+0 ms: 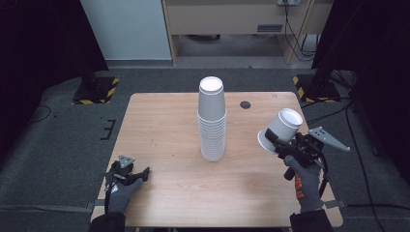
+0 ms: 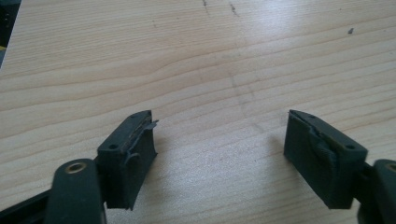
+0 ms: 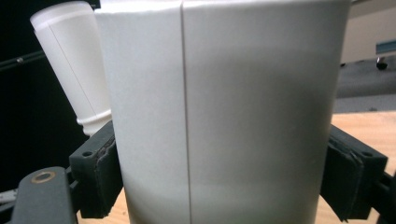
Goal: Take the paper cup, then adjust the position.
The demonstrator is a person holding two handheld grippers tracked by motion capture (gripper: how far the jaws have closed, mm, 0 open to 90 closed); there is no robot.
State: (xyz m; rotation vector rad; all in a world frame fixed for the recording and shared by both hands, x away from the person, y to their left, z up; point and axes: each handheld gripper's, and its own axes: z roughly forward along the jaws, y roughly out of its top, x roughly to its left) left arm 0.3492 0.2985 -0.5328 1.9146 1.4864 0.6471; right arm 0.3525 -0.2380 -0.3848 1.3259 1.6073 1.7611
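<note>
Wooden table (image 1: 169,125) carries everything. Nearest, at 7 o'clock, left gripper (image 1: 138,175) rests with jaws wide, empty. At 4 o'clock, right gripper (image 1: 282,146) clamps a tilted cup (image 1: 283,128), base pointing up and away. Stack (image 1: 212,121) stands farther, at its 10 o'clock, nearer this hand.

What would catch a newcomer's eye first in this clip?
A tall stack of white paper cups stands upside down at the middle of the wooden table. At the right edge, the right gripper holds a single white cup tilted above the table, jaws clamped on its sides. The left gripper rests open and empty near the front left corner.
</note>
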